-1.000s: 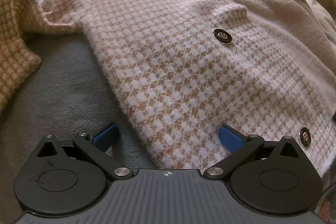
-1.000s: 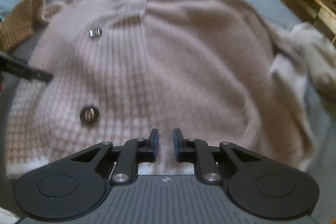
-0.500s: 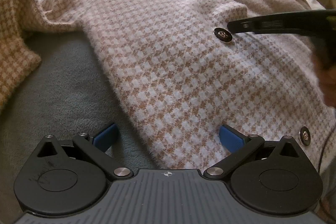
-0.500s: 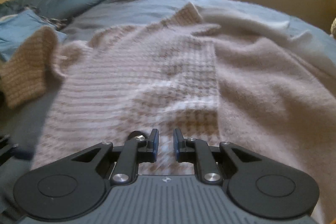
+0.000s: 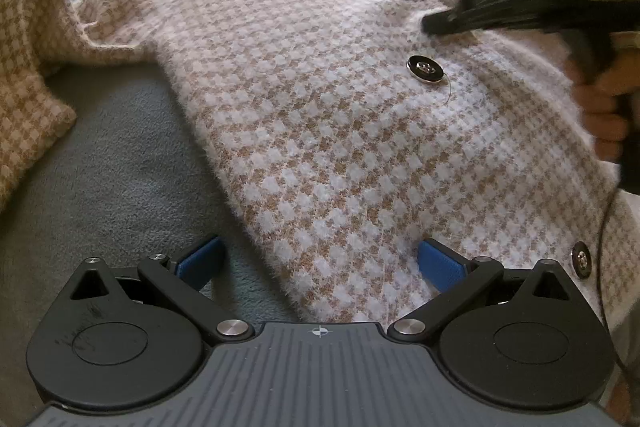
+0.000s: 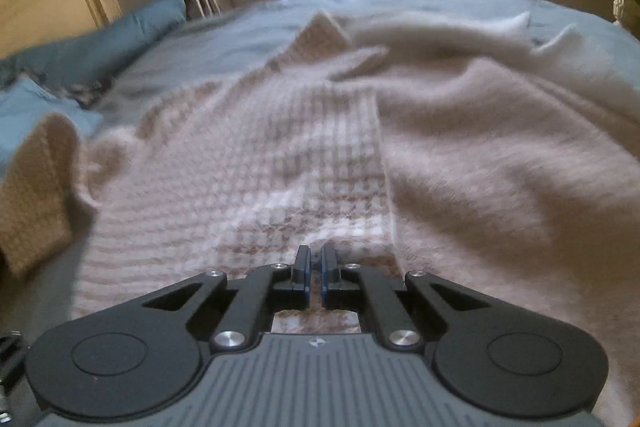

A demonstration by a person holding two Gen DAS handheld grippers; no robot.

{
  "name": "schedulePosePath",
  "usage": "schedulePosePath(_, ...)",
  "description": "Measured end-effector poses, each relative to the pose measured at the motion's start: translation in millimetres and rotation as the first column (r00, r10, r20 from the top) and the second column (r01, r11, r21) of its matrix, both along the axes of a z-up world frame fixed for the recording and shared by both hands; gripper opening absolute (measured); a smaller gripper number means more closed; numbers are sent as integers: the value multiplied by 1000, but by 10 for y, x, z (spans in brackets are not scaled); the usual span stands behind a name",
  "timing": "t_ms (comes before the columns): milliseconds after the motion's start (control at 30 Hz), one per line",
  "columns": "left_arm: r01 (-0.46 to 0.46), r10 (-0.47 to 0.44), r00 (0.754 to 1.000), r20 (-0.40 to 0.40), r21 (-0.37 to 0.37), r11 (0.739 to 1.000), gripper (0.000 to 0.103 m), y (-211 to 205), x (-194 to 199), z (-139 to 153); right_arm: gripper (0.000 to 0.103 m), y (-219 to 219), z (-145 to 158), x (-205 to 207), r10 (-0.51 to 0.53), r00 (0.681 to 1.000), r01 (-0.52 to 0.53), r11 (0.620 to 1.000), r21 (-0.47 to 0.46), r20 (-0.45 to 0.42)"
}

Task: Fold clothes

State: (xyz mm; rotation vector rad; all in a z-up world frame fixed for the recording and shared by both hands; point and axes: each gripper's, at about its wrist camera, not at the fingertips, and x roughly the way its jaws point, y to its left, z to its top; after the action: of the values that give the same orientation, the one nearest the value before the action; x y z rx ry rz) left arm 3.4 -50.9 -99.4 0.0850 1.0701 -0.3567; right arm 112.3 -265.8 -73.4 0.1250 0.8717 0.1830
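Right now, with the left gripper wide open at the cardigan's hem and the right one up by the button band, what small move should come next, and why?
Probably close the left gripper on the hem of the checked cardigan. Its blue pads already straddle the fabric edge. The right gripper looks nearly shut over the front panel, though blur hides whether it holds cloth.

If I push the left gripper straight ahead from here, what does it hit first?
Most likely the cardigan. The left gripper is open, and the checked hem lies between its fingers, right in front of it on the grey blanket. Depth is hard to judge, but nothing else sits nearer in that line.
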Motion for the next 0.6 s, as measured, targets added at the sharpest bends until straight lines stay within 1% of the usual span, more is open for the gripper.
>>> schedulePosePath(67, 6, -6, 1000, 2, -6, 1000, 103, 18, -11, 3, 1, -194, -40, 95, -92, 996, 92, 994, 55, 2)
schedulePosePath(167, 11, -11, 1000, 6, -7, 1000, 103, 26, -32, 0, 3, -393, 44, 90, -204, 979, 203, 978, 42, 19)
schedulePosePath(267, 5, -5, 1000, 7, 2, 1000, 103, 15, -48, -5, 4, -402, 149, -13, -165, 986, 164, 985, 57, 25)
schedulePosePath(333, 1, -1, 1000, 7, 6, 1000, 103, 11, -57, -6, 4, -318, 181, -115, -107, 994, 106, 992, 63, 25)
schedulePosePath(400, -1, 1, 1000, 7, 7, 1000, 103, 14, -63, -5, 5, -237, 145, -161, -47, 999, 47, 996, 81, 0)
schedulePosePath(500, -1, 1, 1000, 3, 4, 1000, 103, 16, -54, -3, 4, -308, 63, -126, -85, 996, 85, 996, -5, -22)
schedulePosePath(567, 0, 0, 1000, 1, -1, 1000, 103, 11, -38, -4, 5, -498, 119, -122, -197, 980, 196, 980, -29, -23)
schedulePosePath(600, 1, -1, 1000, 1, -2, 1000, 103, 9, -37, -7, 6, -563, 172, -149, -199, 980, 199, 980, -4, -23)
